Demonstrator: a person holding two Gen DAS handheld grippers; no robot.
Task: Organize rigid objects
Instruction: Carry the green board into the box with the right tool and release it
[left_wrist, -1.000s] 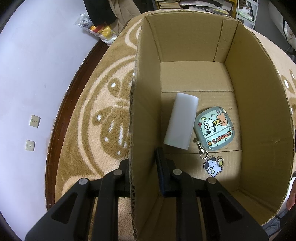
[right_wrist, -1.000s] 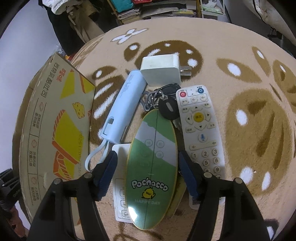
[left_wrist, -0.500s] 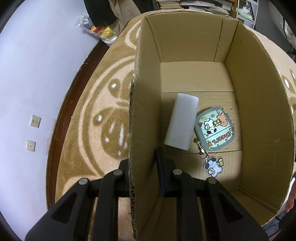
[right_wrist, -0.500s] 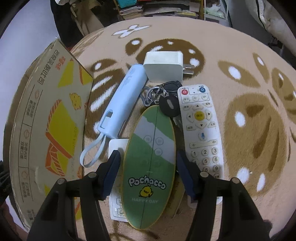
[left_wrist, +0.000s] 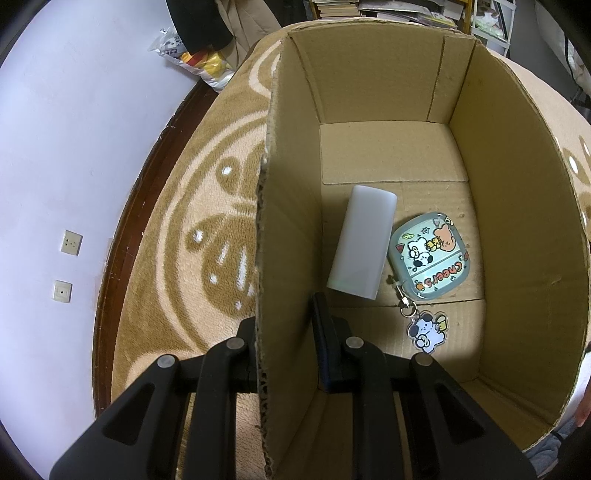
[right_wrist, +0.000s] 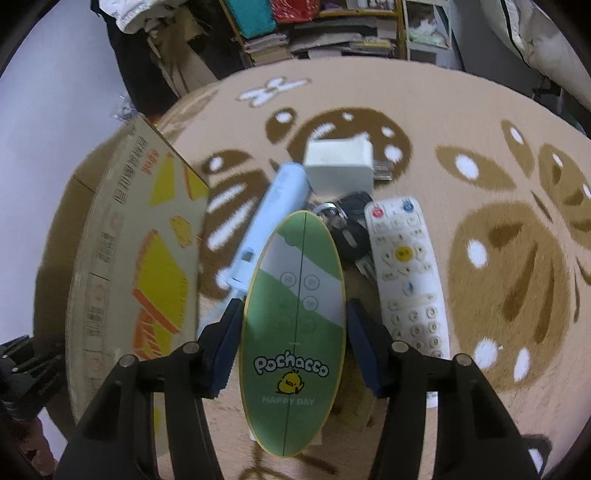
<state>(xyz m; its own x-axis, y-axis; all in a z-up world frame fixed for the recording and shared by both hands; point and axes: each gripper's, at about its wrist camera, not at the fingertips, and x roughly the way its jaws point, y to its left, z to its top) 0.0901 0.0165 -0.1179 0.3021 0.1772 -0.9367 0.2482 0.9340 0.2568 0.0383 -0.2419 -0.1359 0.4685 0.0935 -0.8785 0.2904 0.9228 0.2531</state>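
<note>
Right tool (right_wrist: 291, 328) jaws just been closing around green oval case (right_wrist: 293, 332), pads now meeting its edges; pickup looks near. Case lying left of white remote (right_wrist: 406, 273), reading "Pochacco", "HAPPY DAY". Left tool (left_wrist: 286, 350) clamping cardboard box (left_wrist: 284, 258) wall; pouch (left_wrist: 430, 260) inside reading "Cheers".

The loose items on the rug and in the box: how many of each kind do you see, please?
Remote controls: 2, the green oval one and the white one
Power banks: 1, light blue
Wall chargers: 1
Key bunches: 1
White bars in the cardboard box: 1
Cartoon cases with charm: 1
Total: 7
</note>
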